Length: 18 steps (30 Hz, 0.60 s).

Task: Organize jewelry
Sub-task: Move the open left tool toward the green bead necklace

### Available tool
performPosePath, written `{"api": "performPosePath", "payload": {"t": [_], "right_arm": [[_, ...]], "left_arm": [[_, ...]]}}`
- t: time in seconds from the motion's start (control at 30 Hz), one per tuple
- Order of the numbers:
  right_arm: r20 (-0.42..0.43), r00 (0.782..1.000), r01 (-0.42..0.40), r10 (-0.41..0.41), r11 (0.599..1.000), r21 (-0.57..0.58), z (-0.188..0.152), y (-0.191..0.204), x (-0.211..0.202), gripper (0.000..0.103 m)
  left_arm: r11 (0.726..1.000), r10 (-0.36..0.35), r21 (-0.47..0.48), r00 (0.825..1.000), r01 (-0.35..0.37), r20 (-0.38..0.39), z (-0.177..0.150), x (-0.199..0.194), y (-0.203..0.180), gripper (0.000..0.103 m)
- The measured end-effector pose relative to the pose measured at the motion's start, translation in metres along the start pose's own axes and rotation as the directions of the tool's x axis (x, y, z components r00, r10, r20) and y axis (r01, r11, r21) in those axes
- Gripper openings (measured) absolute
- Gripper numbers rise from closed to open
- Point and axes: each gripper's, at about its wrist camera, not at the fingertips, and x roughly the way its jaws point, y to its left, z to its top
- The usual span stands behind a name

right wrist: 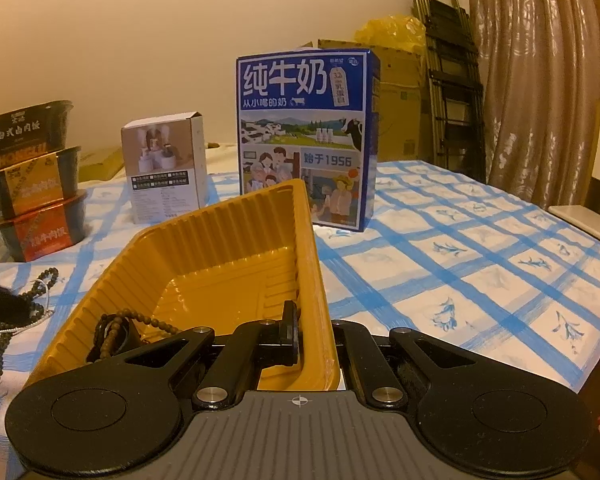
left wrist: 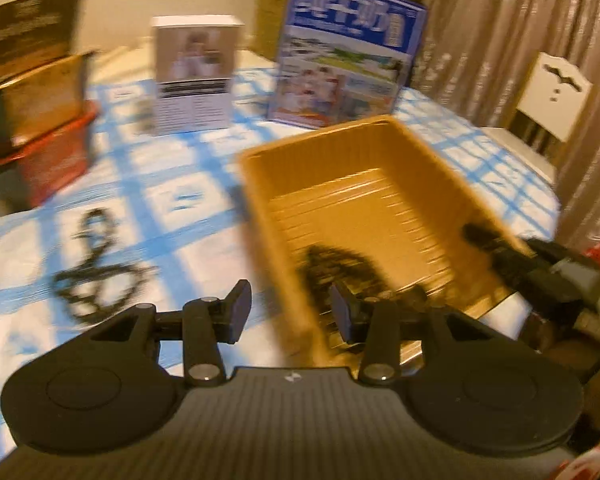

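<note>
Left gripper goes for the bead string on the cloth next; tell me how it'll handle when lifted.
Probably floppy: the bead string lies in loose loops on the tablecloth. Likely to dangle and swing. Its small round beads may slip between the pads, so grab a bunched part.

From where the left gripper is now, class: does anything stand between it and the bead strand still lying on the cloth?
Nothing visible does. The left gripper is open and empty, and the bead strand lies on bare tablecloth off to its left. The yellow tray sits to the other side, its rim clamped by the right gripper.
</note>
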Motion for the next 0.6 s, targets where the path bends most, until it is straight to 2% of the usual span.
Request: {"api": "performPosePath", "payload": {"t": [0.23,0.43,0.6], "right_arm": [[-0.002,1.000,0.005,-0.005,1.000,-0.003,0.000,0.000,0.000,0.004],[-0.004,1.000,0.012,-0.012,1.000,-0.010,-0.001,0.001,-0.001,0.004],[-0.012,1.000,0.018,-0.018,1.000,-0.013,-0.002,0.000,0.001,0.004]], "left_arm": [[0.989,0.144,-0.020,0.990,-0.144,-0.012,-0.028,-0.029,0.045,0.039],[0.979,0.200,-0.034,0.979,-0.201,-0.033,-0.047,-0.038,0.067,0.039],[0.974,0.217,-0.051,0.975,-0.219,-0.041,-0.054,-0.035,0.077,0.039]]}}
